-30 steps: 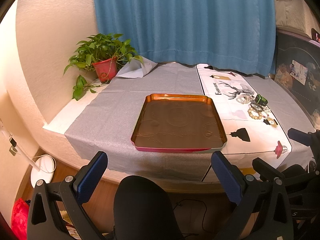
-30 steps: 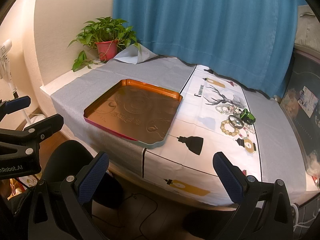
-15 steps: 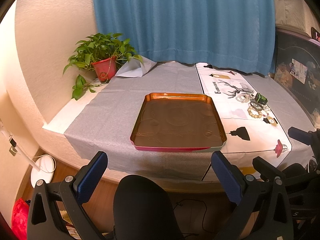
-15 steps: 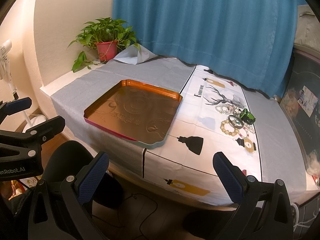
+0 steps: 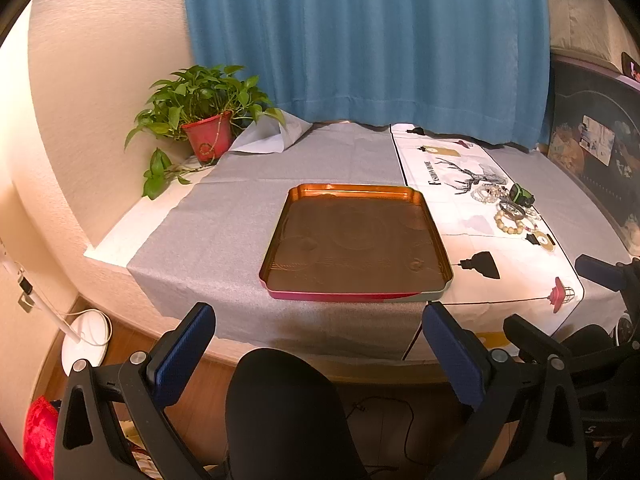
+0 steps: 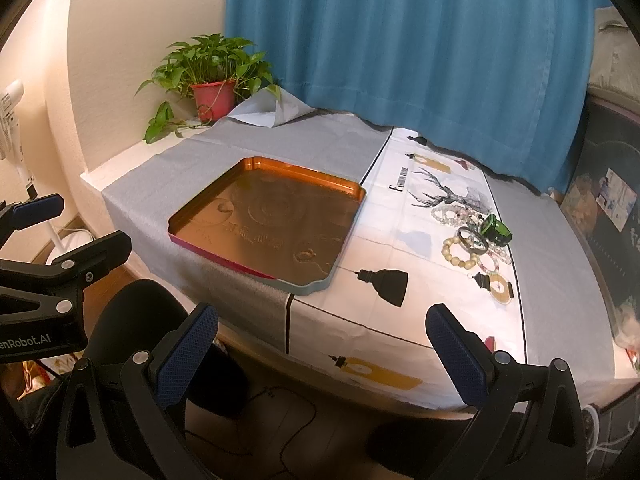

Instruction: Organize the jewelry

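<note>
Left tongs [image 5: 318,344] spread wide, gripping nothing, short of the desk [image 5: 224,248] edge, before the tray [image 5: 356,294]; right tongs [image 6: 320,350] likewise apart and empty; jewelry [image 6: 472,236] heaped on the white printed cloth [image 6: 400,216] right of the tray, well apart from both tongs; tray bare.

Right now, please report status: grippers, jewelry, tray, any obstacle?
Left gripper and right gripper open, holding nothing. Bracelets heaped on deer-print cloth, right of tray. Tray holds nothing. No obstacle seen.
</note>
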Tool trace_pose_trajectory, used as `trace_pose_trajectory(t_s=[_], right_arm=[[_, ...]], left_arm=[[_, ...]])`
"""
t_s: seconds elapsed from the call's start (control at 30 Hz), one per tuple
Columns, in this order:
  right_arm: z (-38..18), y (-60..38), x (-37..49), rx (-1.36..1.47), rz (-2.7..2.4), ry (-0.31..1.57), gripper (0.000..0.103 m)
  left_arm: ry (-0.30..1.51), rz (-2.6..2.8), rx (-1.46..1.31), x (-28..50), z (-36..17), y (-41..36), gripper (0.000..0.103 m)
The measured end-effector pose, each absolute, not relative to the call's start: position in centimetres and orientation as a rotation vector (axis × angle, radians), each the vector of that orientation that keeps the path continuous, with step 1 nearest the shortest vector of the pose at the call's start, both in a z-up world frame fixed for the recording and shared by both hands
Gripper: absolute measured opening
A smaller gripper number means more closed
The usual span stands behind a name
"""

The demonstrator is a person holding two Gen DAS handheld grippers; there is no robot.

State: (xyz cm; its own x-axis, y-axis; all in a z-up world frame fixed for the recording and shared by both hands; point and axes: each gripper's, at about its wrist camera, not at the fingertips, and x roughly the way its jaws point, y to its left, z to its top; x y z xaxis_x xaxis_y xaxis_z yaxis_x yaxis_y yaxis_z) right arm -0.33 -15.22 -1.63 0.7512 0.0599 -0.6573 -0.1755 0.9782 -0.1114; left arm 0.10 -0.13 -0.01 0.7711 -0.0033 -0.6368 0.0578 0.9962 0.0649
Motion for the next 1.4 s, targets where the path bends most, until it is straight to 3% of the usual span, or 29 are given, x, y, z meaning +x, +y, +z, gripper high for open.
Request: trace_pose_trajectory(t_s=[0.73,1.17,1.4], right_arm=[[-3.2,-17.5,0.1,-0.106,0.08,0.732,0.103],[-6.2,-33.7,5.8,0.106,-0.258,0.749,0.103],[-7.6,-41.9,12.3,0.156,-0.343,0.792,0.103]], left_arm=[[0.752,-0.08,0.122,0.3,-2.6,-2.1,0.103],[0.903,-0.122,0.169,4.3,-4.8,-6.2,0.103],[0.969,-0.197,0.216,9.3,-5.5,-12.1,0.103]])
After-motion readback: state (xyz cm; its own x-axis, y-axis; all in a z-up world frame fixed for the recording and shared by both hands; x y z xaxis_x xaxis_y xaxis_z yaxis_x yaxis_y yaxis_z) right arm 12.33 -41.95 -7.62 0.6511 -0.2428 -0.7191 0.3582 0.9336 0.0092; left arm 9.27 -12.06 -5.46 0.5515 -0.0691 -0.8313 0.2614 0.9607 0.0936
